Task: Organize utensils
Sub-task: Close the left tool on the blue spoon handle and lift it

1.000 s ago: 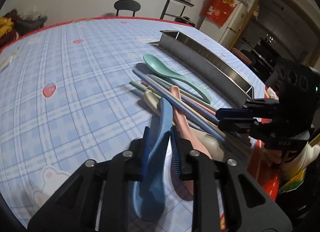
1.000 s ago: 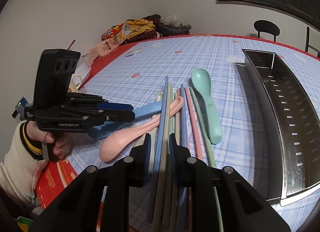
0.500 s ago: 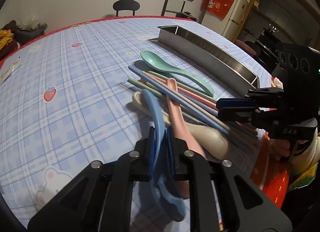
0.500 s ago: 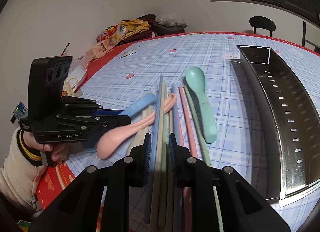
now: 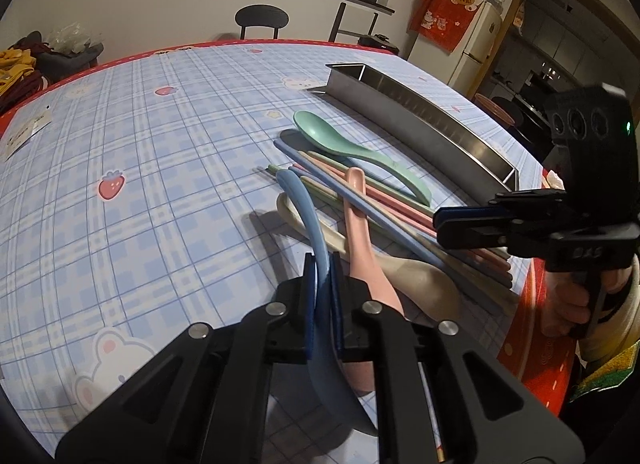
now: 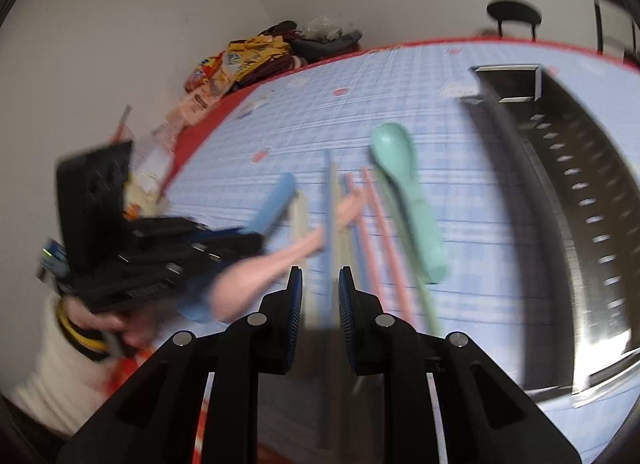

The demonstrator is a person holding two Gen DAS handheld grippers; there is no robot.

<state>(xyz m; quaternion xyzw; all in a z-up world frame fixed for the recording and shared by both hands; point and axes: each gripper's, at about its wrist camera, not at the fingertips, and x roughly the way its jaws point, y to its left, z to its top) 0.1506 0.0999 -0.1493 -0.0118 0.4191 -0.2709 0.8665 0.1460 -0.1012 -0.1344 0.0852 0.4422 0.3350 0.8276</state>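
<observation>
Four spoons and a bundle of chopsticks lie beside one steel tray on the checked table.

The left gripper (image 5: 323, 282) is pinched tight on the blue spoon (image 5: 306, 220), its handle tip raised over the pile. The right gripper (image 6: 320, 296) is clamped on a few chopsticks (image 5: 384, 200) at their near ends; the blur hides exactly how many. The pink spoon (image 5: 358, 232), beige spoon (image 5: 416, 278) and green spoon (image 5: 352, 152) rest among the sticks. At least six sticks show: blue, green, pink and beige. The tray (image 5: 424, 130) stands just beyond the green spoon, apart from it.
</observation>
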